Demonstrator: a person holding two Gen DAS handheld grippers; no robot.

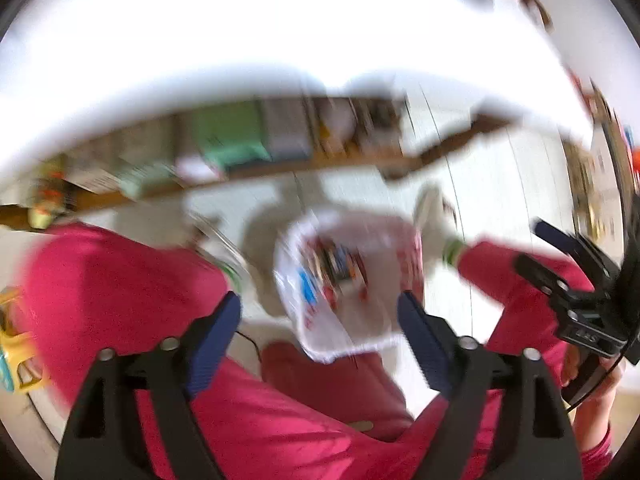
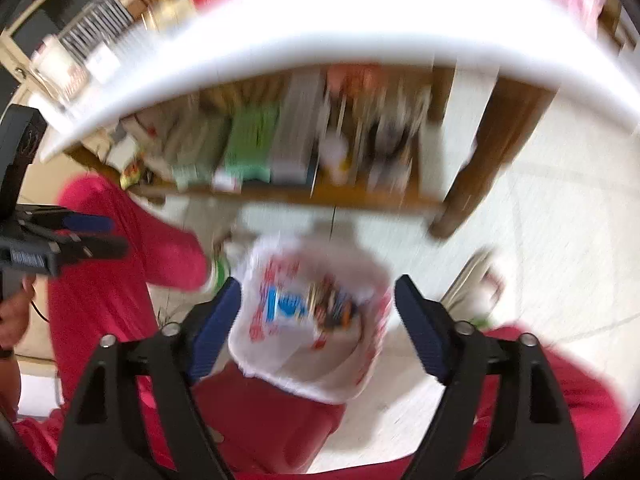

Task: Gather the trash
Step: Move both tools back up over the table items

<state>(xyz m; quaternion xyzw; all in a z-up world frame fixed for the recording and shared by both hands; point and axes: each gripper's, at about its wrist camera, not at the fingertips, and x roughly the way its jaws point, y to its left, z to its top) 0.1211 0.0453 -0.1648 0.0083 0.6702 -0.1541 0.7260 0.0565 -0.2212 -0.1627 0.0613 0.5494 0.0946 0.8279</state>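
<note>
Looks like somebody's home, probably a living room or dining corner. There's a white-topped table (image 2: 280, 46) on brown wooden legs (image 2: 484, 160), with a lower wooden shelf (image 2: 312, 194) crammed with boxes, packets and what might be books, though everything's pretty motion-blurred. The floor (image 2: 560, 240) is pale tile with visible grout lines. Off to one side there's a window with a metal grille (image 2: 94, 26) and more clutter stacked beside it. Person's wearing pink loungewear (image 1: 120, 280), so very domestic.
</note>
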